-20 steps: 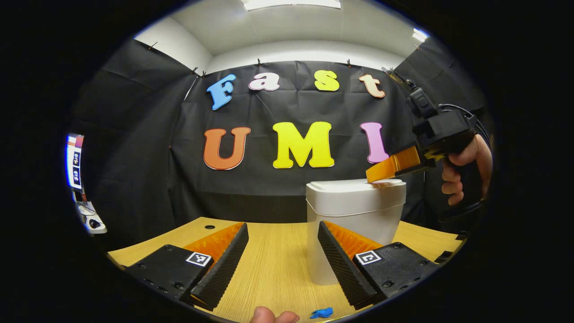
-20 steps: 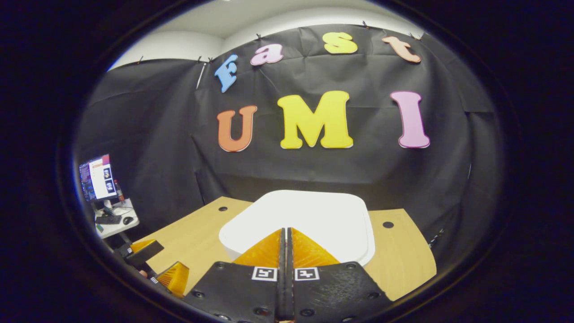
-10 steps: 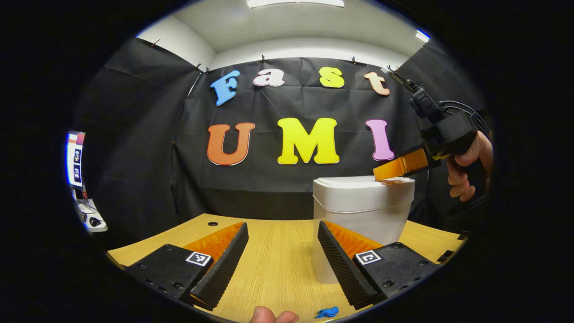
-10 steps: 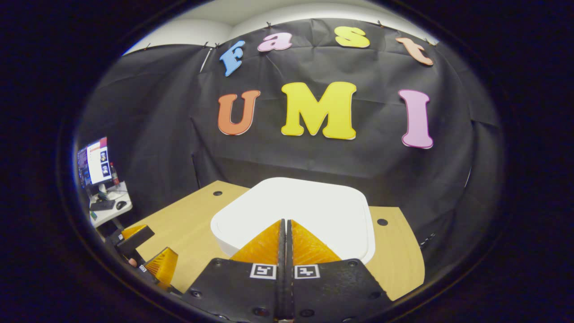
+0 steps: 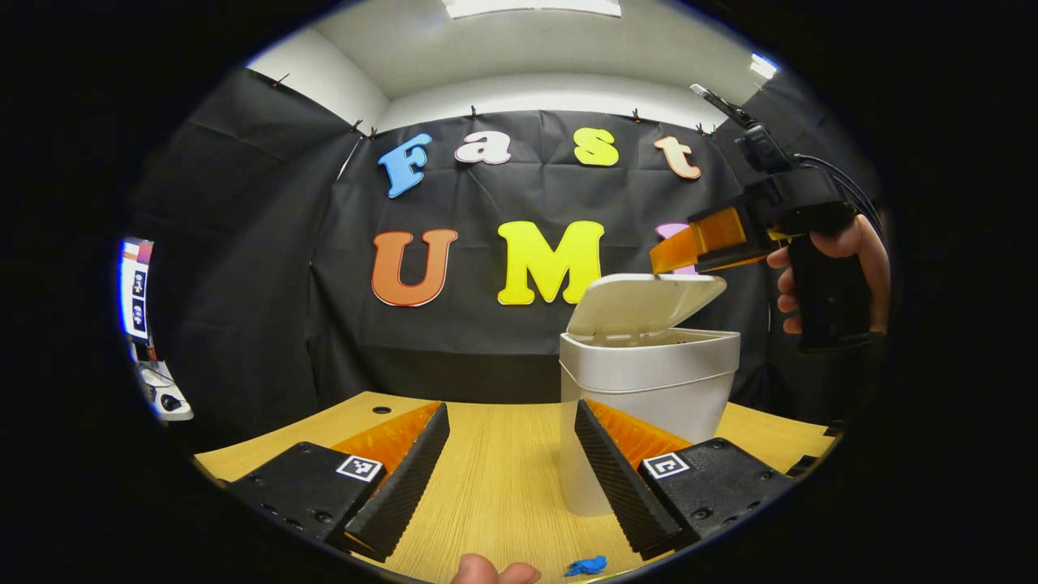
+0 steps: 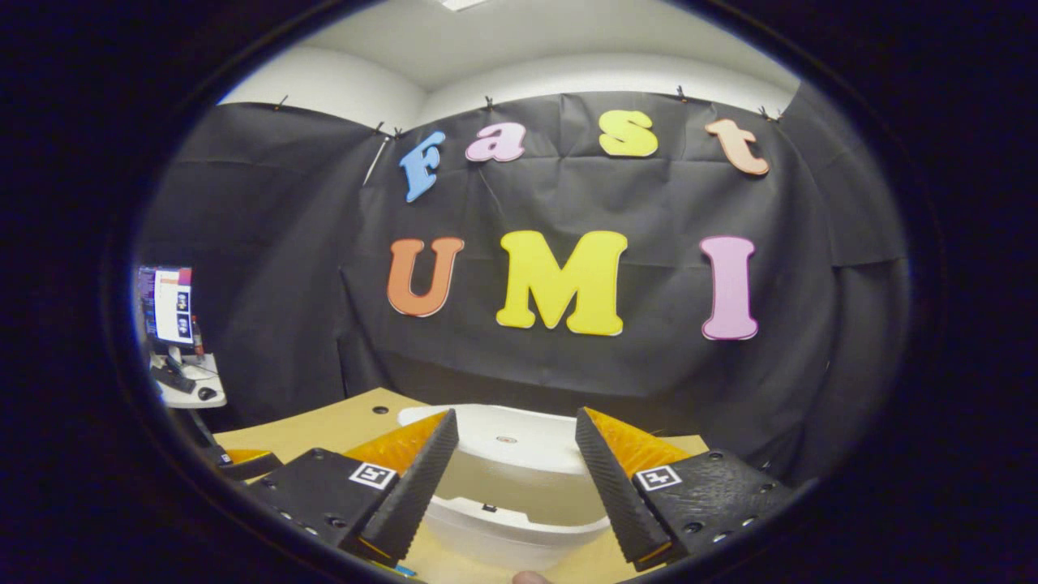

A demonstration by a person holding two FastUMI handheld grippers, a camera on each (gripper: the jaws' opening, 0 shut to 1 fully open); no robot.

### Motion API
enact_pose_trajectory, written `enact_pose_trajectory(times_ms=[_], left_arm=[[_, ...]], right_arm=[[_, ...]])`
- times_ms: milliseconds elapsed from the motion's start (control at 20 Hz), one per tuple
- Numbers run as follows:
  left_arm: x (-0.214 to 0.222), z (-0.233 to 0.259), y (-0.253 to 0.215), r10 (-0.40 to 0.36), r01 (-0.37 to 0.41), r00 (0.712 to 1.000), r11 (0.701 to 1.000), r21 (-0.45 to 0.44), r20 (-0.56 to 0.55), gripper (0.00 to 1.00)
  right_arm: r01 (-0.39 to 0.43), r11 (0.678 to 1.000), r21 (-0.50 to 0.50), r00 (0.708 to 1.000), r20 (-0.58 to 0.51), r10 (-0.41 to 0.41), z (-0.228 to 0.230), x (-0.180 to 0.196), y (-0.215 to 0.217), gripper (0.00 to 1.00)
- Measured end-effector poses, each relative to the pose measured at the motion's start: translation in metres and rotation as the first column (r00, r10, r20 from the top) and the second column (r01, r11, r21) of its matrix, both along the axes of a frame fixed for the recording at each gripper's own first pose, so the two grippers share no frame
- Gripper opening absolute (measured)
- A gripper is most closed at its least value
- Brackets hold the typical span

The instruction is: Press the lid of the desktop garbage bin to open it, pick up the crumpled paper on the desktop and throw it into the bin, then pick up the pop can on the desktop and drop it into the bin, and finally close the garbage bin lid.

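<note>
Both grippers stand wide and empty, the right gripper (image 5: 661, 258) just above the half-raised lid (image 5: 641, 302) of the bin (image 5: 649, 381) on the desk (image 5: 495, 478); a careless brush could snap it shut.

Two tool cams, both facing the back wall

Left gripper view sits low over the desk (image 5: 495, 478), bin (image 5: 649, 381) close on its right; right gripper view hovers just above that same bin (image 6: 519, 487), looking down into it. Both share bin and desk.
</note>
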State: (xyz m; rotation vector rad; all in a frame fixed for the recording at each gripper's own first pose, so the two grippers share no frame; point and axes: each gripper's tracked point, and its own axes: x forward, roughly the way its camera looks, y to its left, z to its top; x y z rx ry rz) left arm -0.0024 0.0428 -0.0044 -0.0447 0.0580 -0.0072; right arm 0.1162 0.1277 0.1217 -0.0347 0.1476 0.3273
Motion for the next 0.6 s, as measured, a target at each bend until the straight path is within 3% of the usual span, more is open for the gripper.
enact_pose_trajectory(times_ms=[50,300,500,600], left_arm=[[0.0,0.001,0.001,0.002,-0.002,1.0,1.0,-0.001,0.001,1.0],[0.001,-0.002,0.004,0.012,-0.012,1.0,1.0,0.01,-0.001,1.0],[0.002,-0.003,0.002,0.011,-0.011,1.0,1.0,0.015,-0.01,1.0],[0.001,-0.002,0.0,0.01,-0.01,1.0,1.0,0.015,-0.003,1.0]], right_arm=[[0.008,1.0,0.003,1.0,0.015,-0.008,0.003,0.002,-0.001,0.96],[0.021,1.0,0.008,0.997,0.078,-0.022,0.015,-0.004,-0.007,0.98],[0.037,0.999,0.034,0.989,0.145,-0.041,0.034,-0.017,-0.014,0.93],[0.037,0.999,0.034,0.984,0.172,-0.042,0.039,-0.028,-0.016,0.95]])
